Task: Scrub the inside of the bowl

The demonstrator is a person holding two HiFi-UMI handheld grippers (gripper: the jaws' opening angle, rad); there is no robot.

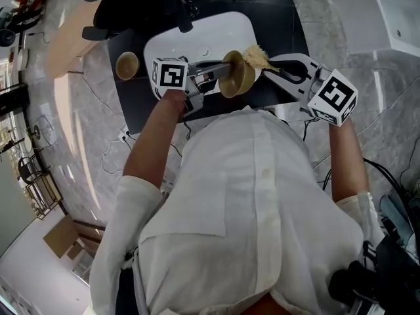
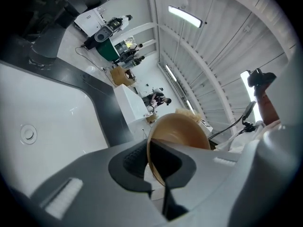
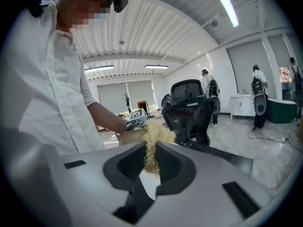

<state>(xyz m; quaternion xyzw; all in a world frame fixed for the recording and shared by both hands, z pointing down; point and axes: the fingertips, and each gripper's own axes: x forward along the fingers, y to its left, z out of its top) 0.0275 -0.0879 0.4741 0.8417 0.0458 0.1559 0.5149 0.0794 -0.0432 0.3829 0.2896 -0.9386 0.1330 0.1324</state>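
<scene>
Scrubbing is judged to be the step in hand. The bowl (image 1: 236,76) is held up over the white sink (image 1: 197,35), tipped on its side, with the scrubber (image 1: 257,58) brought in at its far edge. For a good job, the fibre pad is best pushed right down into the hollow and worked round the wall in circles, while the bowl is braced against that push. A thin pinch on the rim could let the bowl twist or slip, so the pressure should be kept moderate and aimed toward the gripped side.

Now the grippers. The left gripper (image 2: 158,169) is clamped almost fully together on the bowl's rim, one jaw on each face of the wall. The right gripper (image 3: 150,164) is closed on the pale, straw-coloured scrubber, whose tuft stands out beyond the jaws, just at the bowl's edge. Whether the inside is actually being touched cannot be told. A second small bowl (image 1: 127,64) is seen on the dark counter (image 1: 141,107), well apart.
</scene>
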